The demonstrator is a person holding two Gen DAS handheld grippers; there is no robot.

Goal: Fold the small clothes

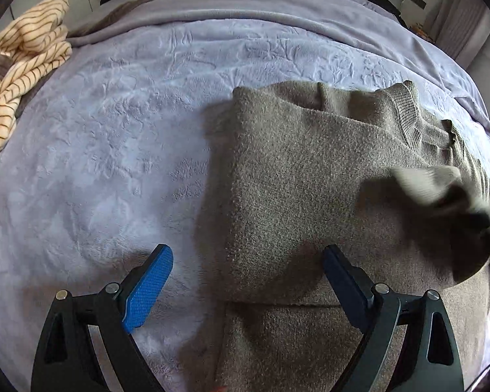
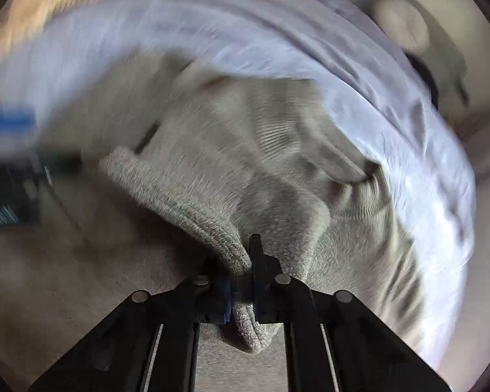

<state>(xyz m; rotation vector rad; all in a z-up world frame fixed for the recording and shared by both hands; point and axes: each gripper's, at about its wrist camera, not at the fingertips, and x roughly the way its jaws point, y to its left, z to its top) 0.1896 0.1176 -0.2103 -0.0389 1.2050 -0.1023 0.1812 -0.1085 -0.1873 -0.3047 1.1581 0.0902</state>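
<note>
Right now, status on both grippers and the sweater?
Left gripper open, holding nothing. Right gripper shut on grey sweater, sleeve lifted, partly folded. Striped garment off to the side, not in the way.

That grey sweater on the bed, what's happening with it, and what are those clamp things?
A person is folding a grey knit sweater on a lavender blanket, using a handheld two-finger gripper in each hand. The right gripper is shut on a ribbed edge of the sweater and is carrying it, blurred by motion. The left gripper hangs open above the sweater's near part, holding nothing. A striped cream garment lies bunched off to the side.
</note>
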